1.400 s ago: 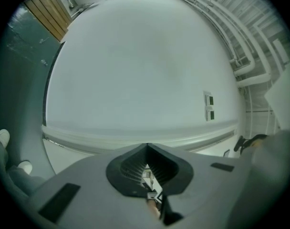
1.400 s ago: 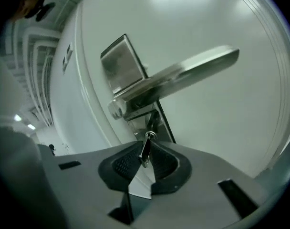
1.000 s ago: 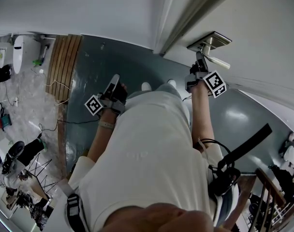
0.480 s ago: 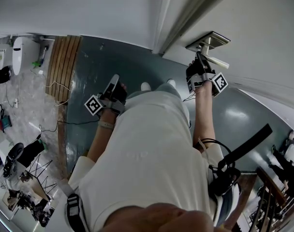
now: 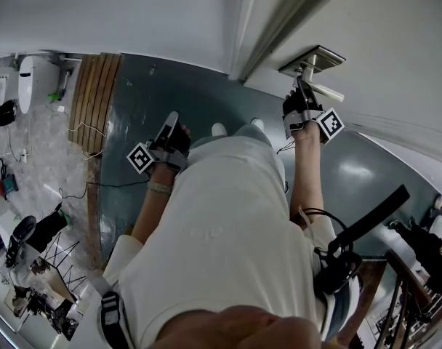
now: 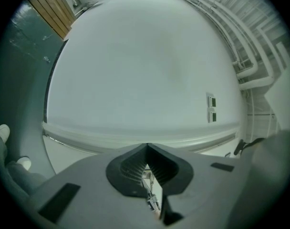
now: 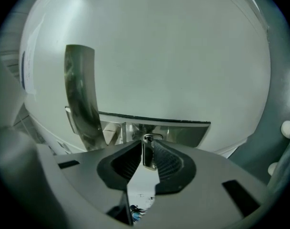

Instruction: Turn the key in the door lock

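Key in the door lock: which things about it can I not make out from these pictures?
1. Keyhole: right gripper view, covered by the key and the fingers.
2. Key: head view, too small and behind the right gripper, whose fingers have just been opening slightly with the key between them.
3. Rest of the lock plate: right gripper view, hidden behind that gripper's body.

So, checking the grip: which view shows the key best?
Right gripper view: the key, close up, between the right gripper's jaws, which have just been opening. Head view: that gripper hides it. Left gripper view: only wall.
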Tool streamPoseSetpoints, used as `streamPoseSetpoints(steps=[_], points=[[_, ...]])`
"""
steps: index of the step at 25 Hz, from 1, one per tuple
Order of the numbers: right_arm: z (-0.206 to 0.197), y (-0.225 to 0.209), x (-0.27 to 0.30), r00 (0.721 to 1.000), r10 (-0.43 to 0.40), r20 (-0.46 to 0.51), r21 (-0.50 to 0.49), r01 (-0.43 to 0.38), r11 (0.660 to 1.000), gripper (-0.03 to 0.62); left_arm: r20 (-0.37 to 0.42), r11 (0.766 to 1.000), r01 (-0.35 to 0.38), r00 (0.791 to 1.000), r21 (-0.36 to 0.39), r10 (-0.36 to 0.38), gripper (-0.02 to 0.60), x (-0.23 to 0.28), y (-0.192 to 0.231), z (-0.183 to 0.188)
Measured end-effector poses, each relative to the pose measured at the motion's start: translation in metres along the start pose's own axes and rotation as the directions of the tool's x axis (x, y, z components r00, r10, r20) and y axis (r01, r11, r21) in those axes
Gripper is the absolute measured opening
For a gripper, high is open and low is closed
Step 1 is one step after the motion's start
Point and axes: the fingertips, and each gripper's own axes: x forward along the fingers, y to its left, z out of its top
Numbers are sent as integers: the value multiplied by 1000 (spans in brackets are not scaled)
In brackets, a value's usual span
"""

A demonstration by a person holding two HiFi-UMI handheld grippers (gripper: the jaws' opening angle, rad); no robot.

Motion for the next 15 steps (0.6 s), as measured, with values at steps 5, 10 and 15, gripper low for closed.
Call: streamPoseSetpoints(steps=[5, 10, 15], points=[[2, 11, -17, 999, -30, -44, -119, 24, 993, 71, -1, 1000, 7, 1000, -6, -7, 8, 2, 1, -2], [-4, 32, -39, 989, -107, -98, -447, 52, 893, 71, -9, 1000, 7, 1000, -12, -7, 8, 2, 1, -2], [-24, 37, -48, 939, -342, 34, -996, 62, 71, 71, -29, 1000, 9, 1000, -24, -10, 8, 4, 2, -5]])
